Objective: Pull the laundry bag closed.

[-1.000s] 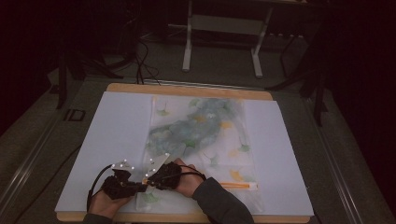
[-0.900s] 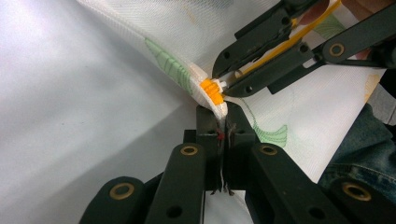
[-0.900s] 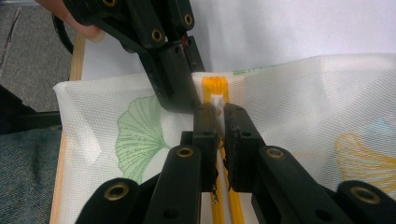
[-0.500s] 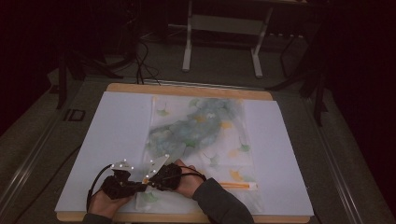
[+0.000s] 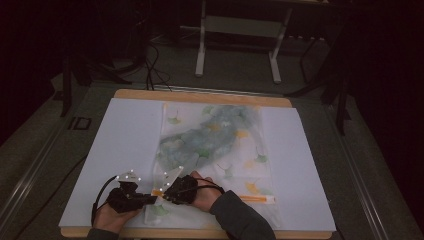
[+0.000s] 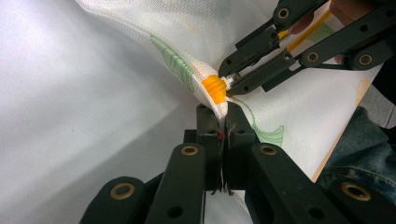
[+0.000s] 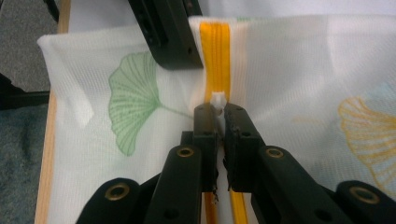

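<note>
1. As seen from the high view, a white mesh laundry bag [image 5: 215,150] printed with ginkgo leaves is spread on a white sheet [image 5: 125,145] over the desk [image 5: 200,95], with its orange zipper [image 5: 255,199] along the near edge. Both grippers are brought together at the near left corner of the bag, the left gripper [image 5: 150,198] just beside the right gripper [image 5: 162,192]. The step in hand is judged to be the working of the zipper.

2. Along the left gripper view, the left gripper [image 6: 223,122] is seen pressed together on the corner of the bag [image 6: 187,37], just below the orange zipper end [image 6: 215,88]. The fabric is pinched and lifted slightly off the sheet.

3. Along the right gripper view, the right gripper [image 7: 219,114] is seen closed on the small white zipper pull [image 7: 218,100], at the head of the orange zipper [image 7: 215,56].

4. For the next move, a steady pull of the slider along the zipper line is probably called for, while the corner is kept anchored and taut by the left gripper so the mesh is not bunched.
</note>
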Available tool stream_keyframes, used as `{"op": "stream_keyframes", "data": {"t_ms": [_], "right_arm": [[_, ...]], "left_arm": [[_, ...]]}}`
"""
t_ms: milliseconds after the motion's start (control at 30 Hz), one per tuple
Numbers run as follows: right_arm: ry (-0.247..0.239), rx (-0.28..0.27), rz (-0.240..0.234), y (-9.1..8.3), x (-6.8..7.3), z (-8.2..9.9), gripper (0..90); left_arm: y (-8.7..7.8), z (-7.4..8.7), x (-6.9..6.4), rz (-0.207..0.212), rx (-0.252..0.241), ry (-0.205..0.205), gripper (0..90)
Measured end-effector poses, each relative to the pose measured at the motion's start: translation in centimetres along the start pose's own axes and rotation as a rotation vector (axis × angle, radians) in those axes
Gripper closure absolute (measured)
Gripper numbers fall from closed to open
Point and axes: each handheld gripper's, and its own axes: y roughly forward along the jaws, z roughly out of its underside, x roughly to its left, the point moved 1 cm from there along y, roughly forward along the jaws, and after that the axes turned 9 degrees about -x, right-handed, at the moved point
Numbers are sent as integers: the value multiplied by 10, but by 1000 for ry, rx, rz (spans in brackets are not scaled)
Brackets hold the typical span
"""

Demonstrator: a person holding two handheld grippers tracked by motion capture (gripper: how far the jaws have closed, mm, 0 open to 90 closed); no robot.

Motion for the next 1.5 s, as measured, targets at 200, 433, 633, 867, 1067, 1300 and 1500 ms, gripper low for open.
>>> {"op": "stream_keyframes", "data": {"t_ms": [200,433,633,867,1067,1300,1500], "right_arm": [[-10,19,12,-4,0,3,844],[-20,36,24,-10,1,6,843],[-28,52,34,-15,2,10,843],[-23,60,45,-22,1,17,843],[-29,68,51,-28,2,22,843],[-25,75,60,-34,2,27,843],[-27,79,64,-39,2,32,843]], "left_arm": [[-2,0,0,1,-6,-1,875],[-3,1,1,-2,-10,2,875],[-4,1,1,-5,-10,3,875],[-5,2,2,-9,-18,5,875],[-6,2,2,-15,-16,12,875],[-6,2,2,-19,-18,15,875],[-6,2,2,-20,-19,20,875]]}}
